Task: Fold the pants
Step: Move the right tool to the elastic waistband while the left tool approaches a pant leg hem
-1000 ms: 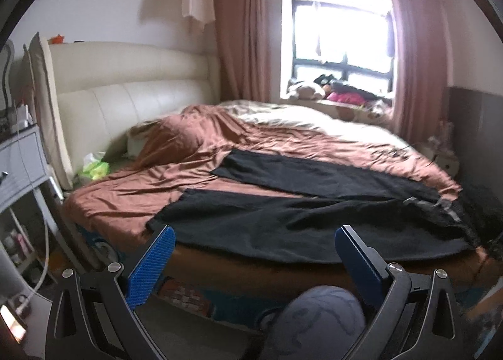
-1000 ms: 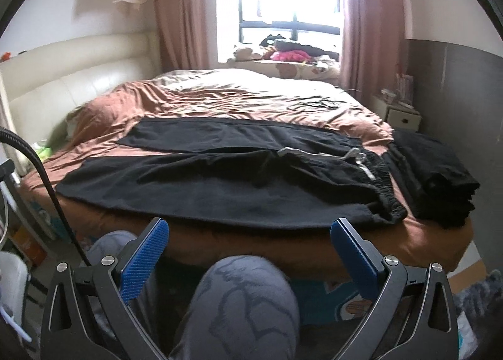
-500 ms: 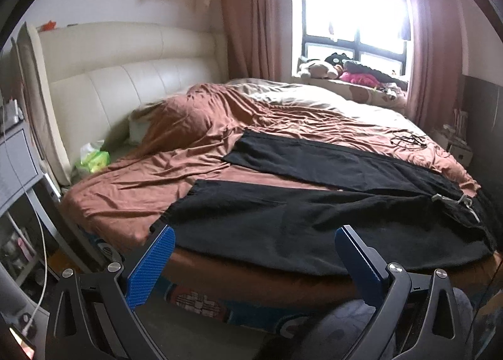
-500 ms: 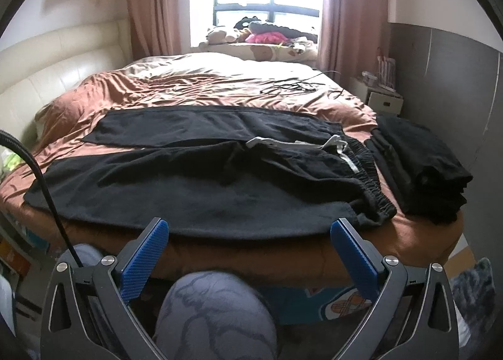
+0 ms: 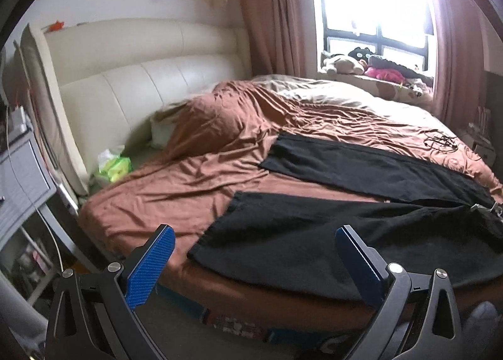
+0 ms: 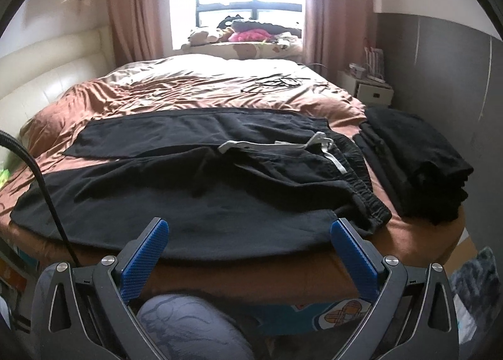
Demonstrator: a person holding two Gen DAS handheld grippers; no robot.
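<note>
Black pants [image 6: 201, 190] lie spread flat across the near side of a bed [image 5: 188, 177] covered in a brown sheet, 2 legs running left, elastic waistband at right with a white drawstring [image 6: 327, 152]. The left gripper [image 5: 254, 262] hangs spread wide and empty just short of the near leg's hem. The right gripper [image 6: 248, 250], also wide apart and holding nothing, sits before the pants' near edge by the waistband. A stack of folded black clothes [image 6: 418, 168] rests at the bed's right edge.
</note>
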